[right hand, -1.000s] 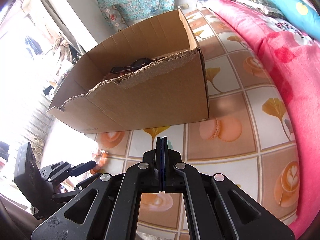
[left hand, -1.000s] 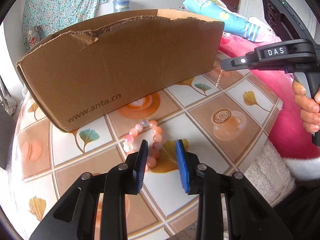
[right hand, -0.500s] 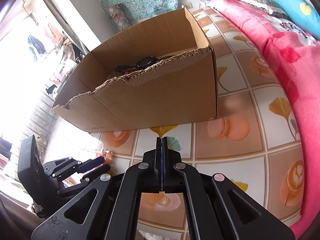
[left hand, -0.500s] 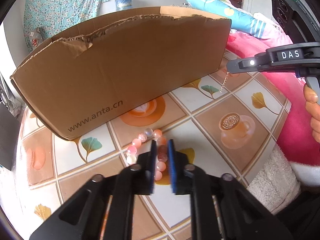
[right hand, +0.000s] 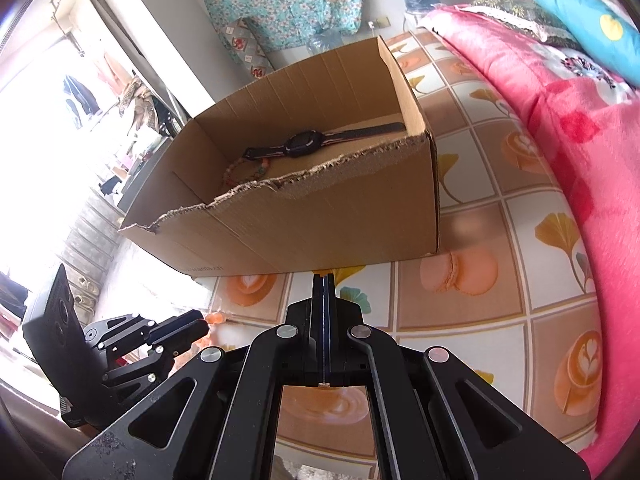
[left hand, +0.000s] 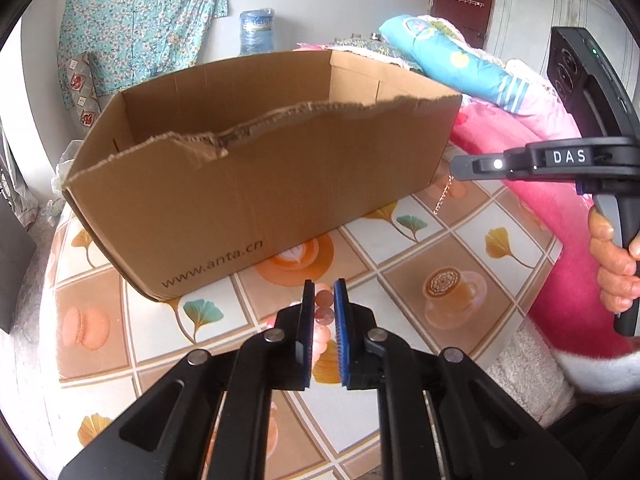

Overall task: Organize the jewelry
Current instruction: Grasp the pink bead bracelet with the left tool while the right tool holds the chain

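Note:
My left gripper is shut on a pink bead bracelet, whose beads show between the blue pads and hang just below them. An open cardboard box with a torn front rim stands right behind it. In the left wrist view my right gripper is shut on a thin gold chain that dangles by the box's right corner. In the right wrist view the right gripper points at the box. Inside lie a black watch and a beaded bracelet. The left gripper is at lower left.
The table wears a cloth printed with coffee cups and ginkgo leaves. A pink blanket and a blue pillow lie along the right side. A person's hand holds the right gripper's handle. A water jug stands behind the box.
The left jaws have closed from wide apart onto the bead bracelet. Both views now look over the box's torn rim into it. The right gripper has stayed shut with the chain hanging.

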Available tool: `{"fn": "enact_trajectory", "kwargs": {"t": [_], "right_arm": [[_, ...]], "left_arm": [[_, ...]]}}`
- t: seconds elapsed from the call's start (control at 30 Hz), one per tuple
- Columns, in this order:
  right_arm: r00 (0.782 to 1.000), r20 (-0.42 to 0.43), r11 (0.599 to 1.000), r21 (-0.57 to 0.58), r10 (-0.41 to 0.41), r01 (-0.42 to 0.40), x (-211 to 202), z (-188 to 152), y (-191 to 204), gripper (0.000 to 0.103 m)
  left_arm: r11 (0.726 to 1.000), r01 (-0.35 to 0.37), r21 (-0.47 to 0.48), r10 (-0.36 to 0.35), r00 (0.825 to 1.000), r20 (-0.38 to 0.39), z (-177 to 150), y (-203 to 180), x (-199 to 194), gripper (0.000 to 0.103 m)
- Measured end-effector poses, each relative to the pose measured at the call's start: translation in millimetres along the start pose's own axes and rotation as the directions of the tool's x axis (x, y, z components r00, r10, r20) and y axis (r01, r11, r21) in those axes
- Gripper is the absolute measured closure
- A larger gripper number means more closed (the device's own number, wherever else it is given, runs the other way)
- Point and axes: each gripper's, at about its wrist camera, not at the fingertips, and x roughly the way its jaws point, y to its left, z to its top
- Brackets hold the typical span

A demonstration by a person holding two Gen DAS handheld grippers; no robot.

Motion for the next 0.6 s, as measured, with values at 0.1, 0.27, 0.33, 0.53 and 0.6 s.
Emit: {"fn": "enact_trajectory", "kwargs": {"t": [0.1,0.27,0.33,0.53,0.6], "right_arm": [[1.000,0.006,1.000,-0.005,0.007,-0.007,-1,1,2,0.103],[1.000,0.006,1.000,-0.014,0.014,-0.014,-1,1,4,0.103],[1.000,0.005,1.000,-0.016,0.017,-0.017,-1,1,5,0.103],[1.000,0.006,0.999,-0.028,0.018,-0.018,0,4,9,0.103],[1.000,0.007,0.999,-0.029,0.020,-0.019,-1,5,11,0.103]], "left_arm": [[1.000,-0.005,-0.008,0.005,1.000,-0.003,3,1,-1,0.094],[0.999,-0.027,-0.019,0.026,0.999,-0.030,6,-1,-1,0.094],[0.999,-0.041,-0.026,0.040,0.998,-0.041,7,-1,-2,0.094],[0.996,-0.088,-0.019,0.087,0.995,-0.050,13,0,-6,0.094],[0.995,-0.095,-0.016,0.094,0.994,-0.052,14,0,-6,0.094]]}}
